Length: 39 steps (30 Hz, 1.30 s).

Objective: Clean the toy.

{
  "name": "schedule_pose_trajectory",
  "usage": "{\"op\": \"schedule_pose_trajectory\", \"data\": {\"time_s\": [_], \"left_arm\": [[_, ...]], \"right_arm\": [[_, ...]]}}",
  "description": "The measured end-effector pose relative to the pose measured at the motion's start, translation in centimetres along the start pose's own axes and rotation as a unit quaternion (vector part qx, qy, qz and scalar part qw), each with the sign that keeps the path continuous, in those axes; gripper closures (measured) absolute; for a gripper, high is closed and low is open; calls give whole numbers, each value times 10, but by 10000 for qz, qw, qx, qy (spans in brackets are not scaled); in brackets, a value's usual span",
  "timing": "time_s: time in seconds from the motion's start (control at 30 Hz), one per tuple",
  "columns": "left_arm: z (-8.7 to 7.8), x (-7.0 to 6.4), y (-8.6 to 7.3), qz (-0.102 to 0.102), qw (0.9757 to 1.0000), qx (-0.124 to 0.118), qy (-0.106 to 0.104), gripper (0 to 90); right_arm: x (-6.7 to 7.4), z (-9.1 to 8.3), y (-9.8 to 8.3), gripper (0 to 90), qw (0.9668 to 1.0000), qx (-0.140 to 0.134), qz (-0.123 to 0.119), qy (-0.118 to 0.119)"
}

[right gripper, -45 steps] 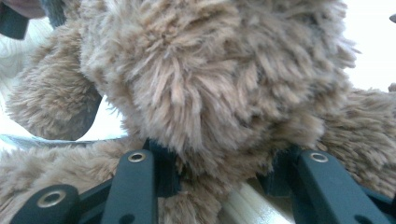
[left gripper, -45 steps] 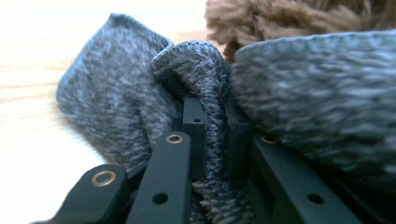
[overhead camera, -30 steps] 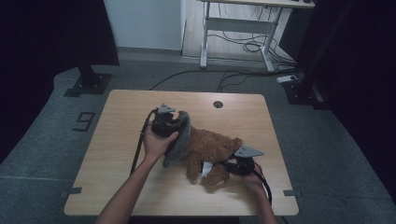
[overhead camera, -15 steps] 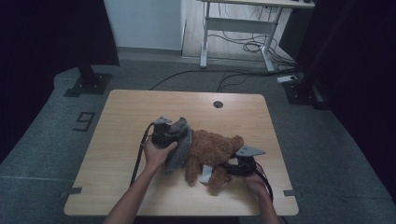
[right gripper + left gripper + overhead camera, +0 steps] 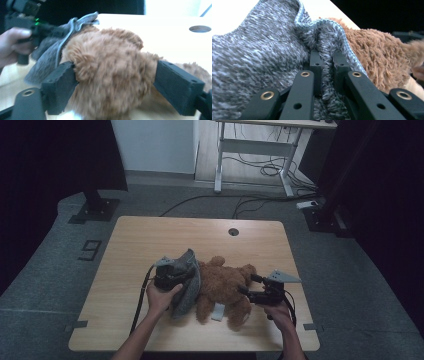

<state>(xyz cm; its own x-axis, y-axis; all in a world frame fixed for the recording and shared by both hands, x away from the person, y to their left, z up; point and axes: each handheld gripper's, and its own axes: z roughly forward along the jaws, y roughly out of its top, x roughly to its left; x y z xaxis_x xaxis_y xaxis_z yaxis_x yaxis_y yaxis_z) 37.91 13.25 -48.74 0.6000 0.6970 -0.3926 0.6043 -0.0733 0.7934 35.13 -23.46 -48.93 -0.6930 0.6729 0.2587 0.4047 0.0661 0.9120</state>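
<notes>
A brown teddy bear (image 5: 225, 287) lies on the wooden table (image 5: 150, 240). A grey knit garment (image 5: 187, 292) covers its left end. My left gripper (image 5: 181, 279) is shut on a fold of that knit (image 5: 262, 57), which is pinched between the jaws (image 5: 327, 62); brown fur (image 5: 382, 57) shows just beyond. My right gripper (image 5: 247, 284) is at the bear's right end. Its jaws have just been opening and now stand wide (image 5: 115, 75), with a furry limb (image 5: 112, 67) between them and not squeezed. The right gripper view also has the garment (image 5: 47, 57) and the other hand's gripper (image 5: 27, 17).
A round cable hole (image 5: 233, 231) sits in the table's far side. A white tag (image 5: 217, 311) lies under the bear. Beyond the table stand a desk frame with cables (image 5: 260, 155) and a black stand base (image 5: 95, 207) on the floor.
The left gripper has come down and toward the near edge with the grey knit, drawing it along the bear. The right gripper's jaws have spread from nearly closed to wide.
</notes>
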Motion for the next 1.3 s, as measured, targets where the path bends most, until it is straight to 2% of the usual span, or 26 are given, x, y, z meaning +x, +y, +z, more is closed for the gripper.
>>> {"op": "schedule_pose_trajectory", "data": {"time_s": [0.07,0.13,0.2,0.4,0.5,0.57,0.63,0.7,0.77,0.8,0.87,0.9,0.93,0.97,1.03,1.1,1.17,1.3], "left_arm": [[-1,0,-2,-5,10000,-25,-4,812],[-2,0,-5,-3,10000,-36,-17,813],[-3,-1,-6,38,10000,-45,2,813],[-4,-3,-10,66,10000,-73,3,814],[-5,-4,-12,79,9999,-83,-10,814],[-6,-4,-13,75,9999,-97,-20,815],[-6,-4,-14,36,9999,-111,-50,815],[-8,-3,-16,23,9999,-121,-66,815],[-8,-3,-17,28,9999,-131,-86,815],[-9,-4,-18,35,9999,-136,-95,815],[-9,-4,-19,33,9998,-118,-126,816],[-9,-5,-19,35,9998,-108,-137,816],[-9,-6,-20,59,9998,-111,-121,816],[-9,-7,-21,82,9998,-105,-111,816],[-10,-8,-22,93,9998,-100,-109,816],[-11,-8,-24,82,9998,-106,-110,816],[-12,-7,-26,31,9998,-123,-158,817],[-15,-9,-26,9,9997,-116,-194,816]], "right_arm": [[-1,8,9,140,9999,62,82,19],[-1,16,14,134,9997,149,100,156],[0,20,18,133,9996,181,138,140],[-4,24,19,125,9988,112,478,25],[-6,23,25,128,9985,58,549,-43],[-6,24,30,132,9983,122,550,-120],[-5,29,31,132,9982,324,477,-190],[2,33,27,129,9980,543,309,-135],[12,33,19,114,9978,650,139,-30],[17,33,14,107,9975,698,97,-37],[21,35,2,68,9951,960,11,-220],[21,37,-3,47,9940,1047,5,-312],[18,39,-8,29,9936,1079,99,-319],[15,40,-12,19,9933,1093,229,-283],[11,45,-18,7,9922,1186,316,-194],[11,50,-23,44,9915,1254,315,-134],[11,50,-26,145,9921,1216,317,11],[13,45,-28,360,9932,1135,214,120]]}}
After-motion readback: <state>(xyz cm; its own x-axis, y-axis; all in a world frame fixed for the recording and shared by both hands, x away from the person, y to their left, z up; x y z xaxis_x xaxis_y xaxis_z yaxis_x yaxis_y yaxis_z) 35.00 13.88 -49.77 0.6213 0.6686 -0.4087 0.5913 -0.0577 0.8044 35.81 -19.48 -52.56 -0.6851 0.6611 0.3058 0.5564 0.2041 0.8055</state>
